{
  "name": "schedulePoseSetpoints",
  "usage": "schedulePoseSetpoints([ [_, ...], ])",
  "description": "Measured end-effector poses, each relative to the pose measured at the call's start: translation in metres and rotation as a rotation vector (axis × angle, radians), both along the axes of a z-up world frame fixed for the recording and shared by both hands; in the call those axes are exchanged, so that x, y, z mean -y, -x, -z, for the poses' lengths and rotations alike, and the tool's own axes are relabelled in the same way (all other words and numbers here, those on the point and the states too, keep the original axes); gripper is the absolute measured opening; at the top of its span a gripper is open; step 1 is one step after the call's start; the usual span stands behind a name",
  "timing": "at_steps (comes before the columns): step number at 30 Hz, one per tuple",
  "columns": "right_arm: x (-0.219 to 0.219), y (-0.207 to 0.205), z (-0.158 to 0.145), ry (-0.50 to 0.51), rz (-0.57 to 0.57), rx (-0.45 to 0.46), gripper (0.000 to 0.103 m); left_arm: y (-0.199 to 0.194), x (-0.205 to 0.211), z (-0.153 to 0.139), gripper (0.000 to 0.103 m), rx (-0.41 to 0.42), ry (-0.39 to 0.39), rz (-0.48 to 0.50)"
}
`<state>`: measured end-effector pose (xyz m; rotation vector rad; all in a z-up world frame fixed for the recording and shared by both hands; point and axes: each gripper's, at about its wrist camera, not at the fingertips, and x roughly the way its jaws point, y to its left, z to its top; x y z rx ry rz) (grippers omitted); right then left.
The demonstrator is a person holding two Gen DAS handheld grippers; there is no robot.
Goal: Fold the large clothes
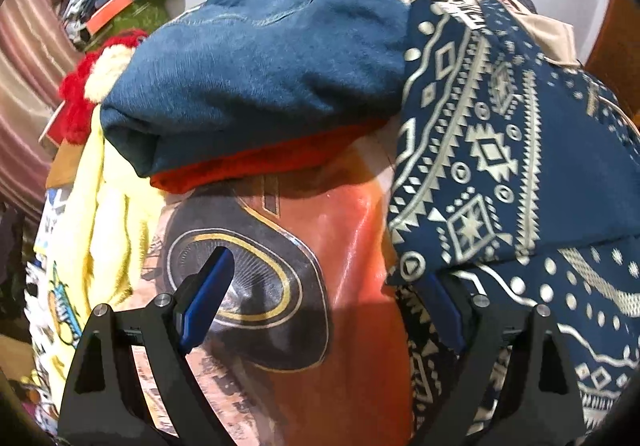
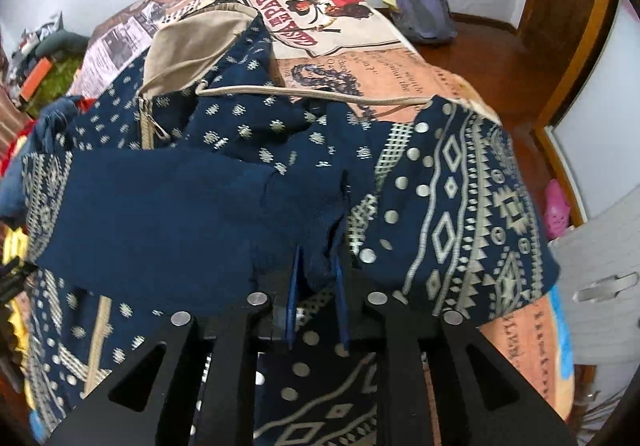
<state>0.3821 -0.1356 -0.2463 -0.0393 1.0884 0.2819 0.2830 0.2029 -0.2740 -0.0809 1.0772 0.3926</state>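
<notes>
Black linkages of the left hand-held gripper fill the bottom of its view — jaws spread wide, nothing between them, poised above the printed bedspread. Its left blue pad shows clear over the wheel print; the right one sits under the edge of the navy patterned garment, contact hard to tell. Left of it lie a yellow cloth and, further back, a folded blue sweater on top of a red one.

Moving right: the right hand-held gripper has its jaws close together with a fold of the navy patterned garment bunched between the pads — pads look slightly off the fabric, so likely a release, not a firm pinch. Garment lies spread over the bed, beige hood lining and zipper toward the far side, patterned hem hanging off the right edge near the wooden floor.

Judgement: step in hand is laying a folded-over section down. To do it well — let the fabric go fully before lifting away so it doesn't drag, then use the free left one to flatten the bunching and square the edges before the next fold. Keep the hem from sliding off the bed.
</notes>
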Motion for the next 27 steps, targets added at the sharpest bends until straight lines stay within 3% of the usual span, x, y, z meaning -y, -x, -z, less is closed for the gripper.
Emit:
schedulePoseSetpoints([
  [2, 0.005, 0.003, -0.006, 0.041, 0.01, 0.02, 0.016, 0.006, 0.005, -0.01, 0.09, 0.013, -0.008, 0.027],
  [5, 0.018, 0.007, -0.02, 0.026, 0.018, 0.047, 0.019, 0.013, 0.01, -0.03, 0.09, 0.053, -0.019, 0.056],
  [10, 0.045, 0.011, -0.052, -0.044, 0.09, 0.128, 0.05, 0.019, 0.023, -0.078, 0.09, 0.167, -0.046, 0.1],
  [15, 0.079, 0.017, -0.079, -0.125, 0.16, 0.186, 0.06, 0.007, 0.036, -0.115, 0.09, 0.265, -0.017, 0.137],
  [18, 0.099, 0.017, -0.086, -0.14, 0.214, 0.216, 0.072, -0.006, 0.047, -0.128, 0.09, 0.304, 0.0, 0.164],
  [22, 0.12, 0.011, -0.074, -0.131, 0.277, 0.19, 0.08, -0.028, 0.066, -0.132, 0.09, 0.332, 0.057, 0.206],
  [27, 0.156, -0.004, -0.021, -0.212, 0.37, 0.001, 0.08, -0.059, 0.093, -0.121, 0.09, 0.307, 0.115, 0.26],
])
